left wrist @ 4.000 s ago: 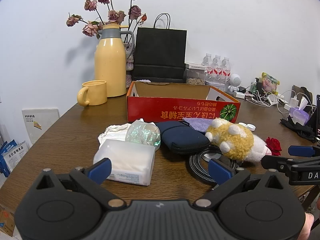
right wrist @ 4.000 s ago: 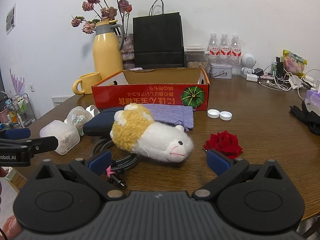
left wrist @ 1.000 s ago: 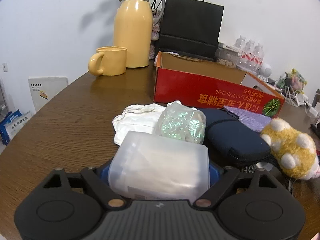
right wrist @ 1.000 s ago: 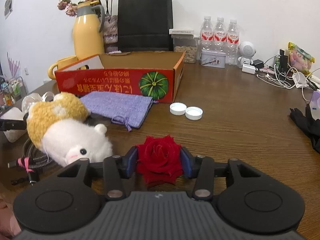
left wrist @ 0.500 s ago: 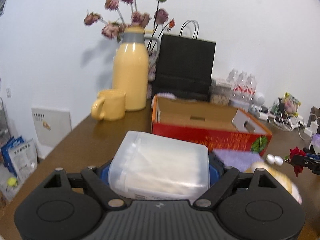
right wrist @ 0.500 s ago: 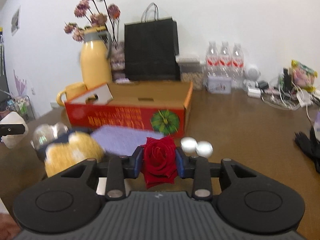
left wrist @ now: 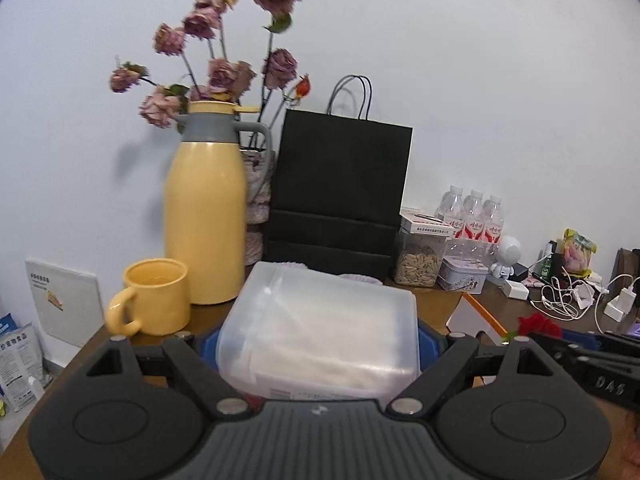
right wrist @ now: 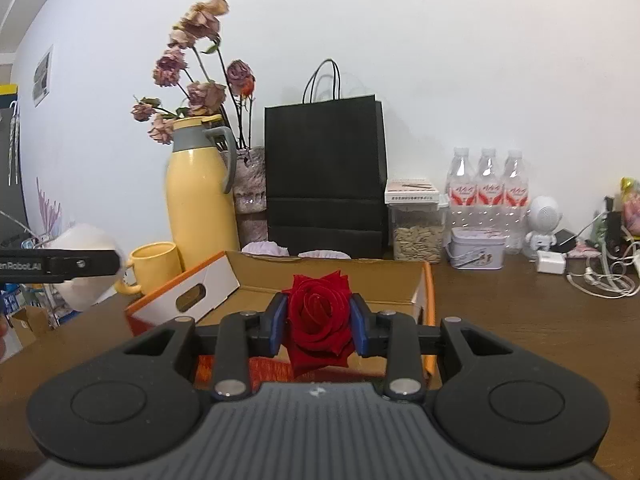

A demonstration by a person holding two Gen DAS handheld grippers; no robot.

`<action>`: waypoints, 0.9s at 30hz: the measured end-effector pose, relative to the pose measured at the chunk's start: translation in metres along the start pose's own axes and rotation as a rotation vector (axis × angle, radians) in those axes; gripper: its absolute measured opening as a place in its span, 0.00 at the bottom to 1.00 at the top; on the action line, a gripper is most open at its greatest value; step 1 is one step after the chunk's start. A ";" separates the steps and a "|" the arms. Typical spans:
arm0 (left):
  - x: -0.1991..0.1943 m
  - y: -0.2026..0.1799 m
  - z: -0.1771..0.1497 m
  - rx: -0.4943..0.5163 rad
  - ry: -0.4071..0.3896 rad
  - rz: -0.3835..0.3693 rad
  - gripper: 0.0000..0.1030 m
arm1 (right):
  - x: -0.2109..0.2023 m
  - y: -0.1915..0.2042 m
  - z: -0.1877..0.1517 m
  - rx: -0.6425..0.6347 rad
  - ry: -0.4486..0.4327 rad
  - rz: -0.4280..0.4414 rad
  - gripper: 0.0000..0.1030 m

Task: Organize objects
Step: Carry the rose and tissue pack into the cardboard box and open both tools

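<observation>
My left gripper (left wrist: 318,344) is shut on a translucent plastic pack of white wipes (left wrist: 320,320), held up off the table. The pack fills the gap between its blue pads. My right gripper (right wrist: 319,322) is shut on a red rose (right wrist: 318,316), its blue pads pressing both sides of the bloom. The rose hangs just in front of the open cardboard box (right wrist: 428,292), whose near wall is orange-red. In the right wrist view the left gripper (right wrist: 60,266) and the wipes pack (right wrist: 86,276) show at the far left. The rose (left wrist: 536,326) appears at the right of the left wrist view.
Behind the box stand a yellow thermos (left wrist: 206,216) with dried flowers, a yellow mug (left wrist: 156,298) and a black paper bag (left wrist: 340,188). To the right are a seed jar (right wrist: 418,236), a tin (right wrist: 478,254), three water bottles (right wrist: 486,196) and loose chargers and cables (right wrist: 600,276).
Both grippers have risen off the table with their loads and come closer to the box. The plush toy, pouches and cable have dropped out of view. The right pads squeezed the rose tighter.
</observation>
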State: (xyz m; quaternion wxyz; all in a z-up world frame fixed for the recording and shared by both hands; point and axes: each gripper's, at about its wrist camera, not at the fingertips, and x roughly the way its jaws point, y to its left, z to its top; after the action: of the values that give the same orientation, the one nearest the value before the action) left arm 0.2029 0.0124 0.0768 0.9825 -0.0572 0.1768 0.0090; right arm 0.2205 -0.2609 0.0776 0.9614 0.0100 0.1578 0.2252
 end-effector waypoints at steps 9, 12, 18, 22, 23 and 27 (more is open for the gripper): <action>0.089 -0.025 0.013 0.036 0.093 0.030 0.84 | 0.079 0.005 0.012 -0.001 0.093 0.013 0.32; 0.109 -0.027 0.009 0.039 0.107 0.046 0.84 | 0.099 0.003 0.010 0.002 0.122 0.003 0.32; 0.128 -0.024 -0.001 0.048 0.146 0.058 0.84 | 0.120 0.001 -0.003 -0.006 0.188 -0.027 0.34; 0.128 -0.021 -0.002 0.032 0.145 0.073 0.99 | 0.123 0.000 -0.006 -0.015 0.219 -0.043 0.50; 0.127 -0.021 -0.001 0.031 0.142 0.078 1.00 | 0.122 0.000 -0.006 -0.018 0.219 -0.052 0.59; 0.125 -0.022 0.000 0.029 0.137 0.081 1.00 | 0.118 0.003 -0.004 -0.040 0.195 -0.068 1.00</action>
State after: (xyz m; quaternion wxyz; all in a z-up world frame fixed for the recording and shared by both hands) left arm 0.3207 -0.0095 0.0361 0.9677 -0.0363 0.2459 0.0423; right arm 0.3181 -0.2073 0.0384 0.9486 -0.0366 0.2461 0.1955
